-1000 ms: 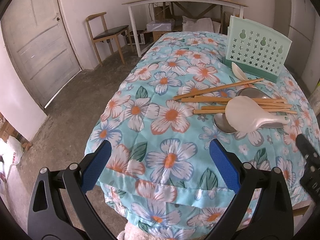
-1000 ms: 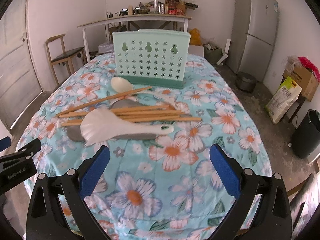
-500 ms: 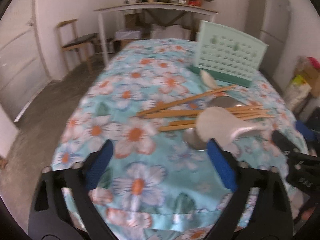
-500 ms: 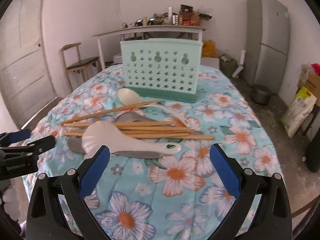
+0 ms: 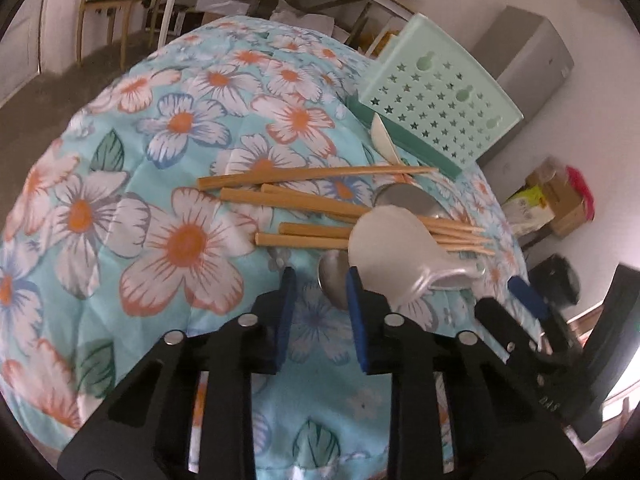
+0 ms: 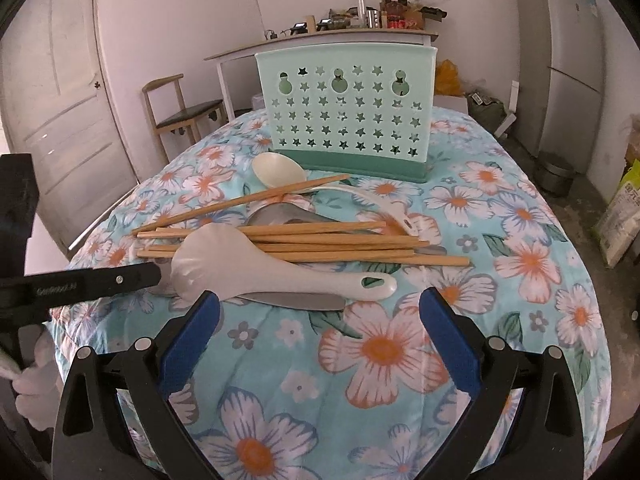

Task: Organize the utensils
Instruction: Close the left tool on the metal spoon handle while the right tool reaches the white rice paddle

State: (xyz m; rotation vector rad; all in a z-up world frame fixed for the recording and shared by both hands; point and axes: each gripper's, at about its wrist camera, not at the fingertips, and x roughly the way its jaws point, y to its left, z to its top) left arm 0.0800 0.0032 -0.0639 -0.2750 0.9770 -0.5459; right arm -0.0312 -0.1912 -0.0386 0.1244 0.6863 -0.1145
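On the floral cloth lies a pile: several bamboo chopsticks (image 6: pixel 320 240) (image 5: pixel 304 200), a white rice paddle (image 6: pixel 256 268) (image 5: pixel 388 248) on top, metal spoons (image 6: pixel 280 214) (image 5: pixel 334 280) beneath, and a white soup spoon (image 6: pixel 278 170) (image 5: pixel 380 136). A mint star-punched utensil holder (image 6: pixel 348 108) (image 5: pixel 436 104) stands upright behind. My left gripper (image 5: pixel 320 280) hovers at the pile's near left end. Its jaws are closing, and only cloth and a metal spoon's bowl edge show in the gap. My right gripper (image 6: pixel 320 304) is open wide, just short of the paddle's handle.
The cloth-covered table (image 6: pixel 380 360) drops off close below both grippers. A wooden chair (image 6: pixel 180 112), a door (image 6: pixel 60 100), a cluttered white side table (image 6: pixel 320 36) and a fridge (image 6: pixel 568 60) stand around it. A gloved hand (image 6: pixel 32 360) holds the left gripper.
The left gripper's jaws have narrowed a lot, and it has swung right and down toward the paddle. The right gripper has come lower and closer to the pile, still wide.
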